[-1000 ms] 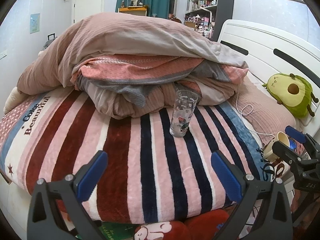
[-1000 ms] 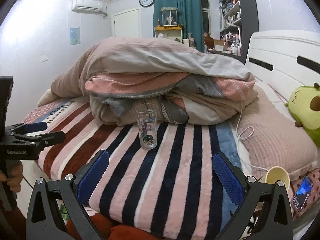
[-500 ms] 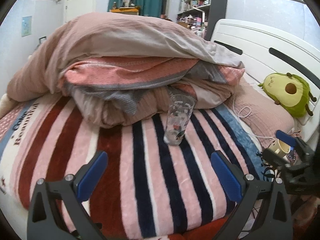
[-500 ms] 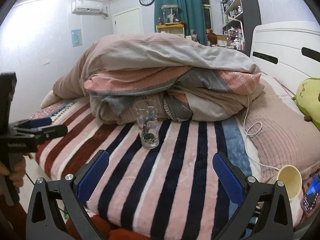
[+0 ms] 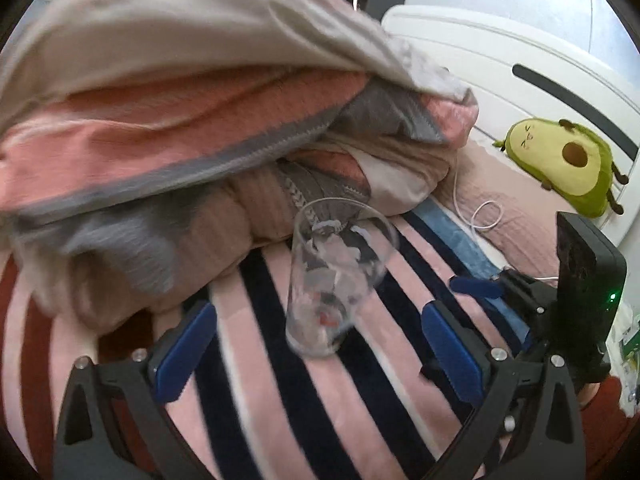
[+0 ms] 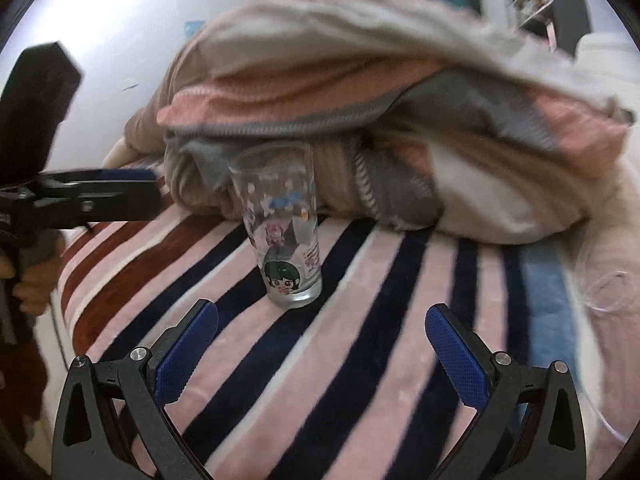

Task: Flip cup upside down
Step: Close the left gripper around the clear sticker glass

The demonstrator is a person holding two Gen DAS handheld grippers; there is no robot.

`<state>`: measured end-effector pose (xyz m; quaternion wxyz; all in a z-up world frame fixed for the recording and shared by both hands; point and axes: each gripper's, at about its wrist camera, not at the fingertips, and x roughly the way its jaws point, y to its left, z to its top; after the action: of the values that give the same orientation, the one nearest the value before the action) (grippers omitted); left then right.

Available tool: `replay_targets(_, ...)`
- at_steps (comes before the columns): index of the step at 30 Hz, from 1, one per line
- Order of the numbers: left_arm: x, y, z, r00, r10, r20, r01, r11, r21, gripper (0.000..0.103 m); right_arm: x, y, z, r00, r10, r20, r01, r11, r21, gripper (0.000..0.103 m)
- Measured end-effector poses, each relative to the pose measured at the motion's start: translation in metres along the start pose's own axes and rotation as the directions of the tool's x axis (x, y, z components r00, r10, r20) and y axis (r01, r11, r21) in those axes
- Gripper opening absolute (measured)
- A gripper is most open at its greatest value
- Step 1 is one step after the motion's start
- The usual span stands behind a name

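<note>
A clear glass cup (image 5: 330, 280) with cartoon prints stands upright, mouth up, on the striped blanket (image 5: 360, 400). It shows in the right wrist view too (image 6: 282, 232). My left gripper (image 5: 320, 348) is open and empty, its blue pads on either side of the cup's base, apart from it. My right gripper (image 6: 320, 354) is open and empty, just short of the cup. The right gripper also appears at the right of the left wrist view (image 5: 480, 288), and the left gripper at the left of the right wrist view (image 6: 132, 188).
A heap of folded quilts (image 5: 180, 120) lies right behind the cup. A white headboard (image 5: 500, 64), an avocado plush (image 5: 560, 160) and a white cable (image 5: 480, 216) on a pink pillow are to the right.
Both grippers have moved forward over the blanket toward the cup, which now looms large between the left gripper's pads. The cup has stayed upright in place.
</note>
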<state>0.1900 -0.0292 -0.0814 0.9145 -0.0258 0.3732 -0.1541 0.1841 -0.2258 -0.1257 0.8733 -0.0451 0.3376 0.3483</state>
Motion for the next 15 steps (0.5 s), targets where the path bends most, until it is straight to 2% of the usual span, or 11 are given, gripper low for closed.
replay_targets(3, 0.033, 0.004, 0.005, 0.997, -0.07, -0.021, 0.07, 0.997, 0.015, 0.09, 0.029, -0.014, 0.003, 0.995, 0.084, -0.044, -0.083, 0.996, 0.029, 0.103)
replay_targets(6, 0.055, 0.008, 0.009, 0.995, -0.097, -0.023, 0.097, 0.995, 0.004, 0.076, 0.051, -0.02, 0.006, 0.988, 0.138, -0.073, -0.137, 0.99, 0.023, 0.103)
replay_targets(7, 0.059, 0.01, 0.01, 0.992, -0.125, -0.02, 0.125, 0.992, -0.008, 0.065, 0.058, -0.022, 0.007, 0.983, 0.162, -0.085, -0.161, 0.987, 0.024, 0.103)
replay_targets(8, 0.061, 0.013, 0.011, 0.988, -0.152, -0.011, 0.152, 0.988, -0.023, 0.063, 0.065, -0.022, 0.009, 0.977, 0.195, -0.092, -0.193, 0.981, 0.031, 0.103)
replay_targets(11, 0.062, 0.018, 0.011, 0.986, -0.169, 0.008, 0.169, 0.985, -0.045, 0.062, 0.08, -0.024, 0.014, 0.948, 0.296, -0.117, -0.289, 0.954, 0.074, 0.089)
replay_targets(15, 0.061, 0.028, 0.01, 0.981, -0.196, 0.007, 0.196, 0.976, -0.097, 0.062, 0.097, -0.018, 0.027, 0.923, 0.364, -0.122, -0.358, 0.931, 0.069, 0.08)
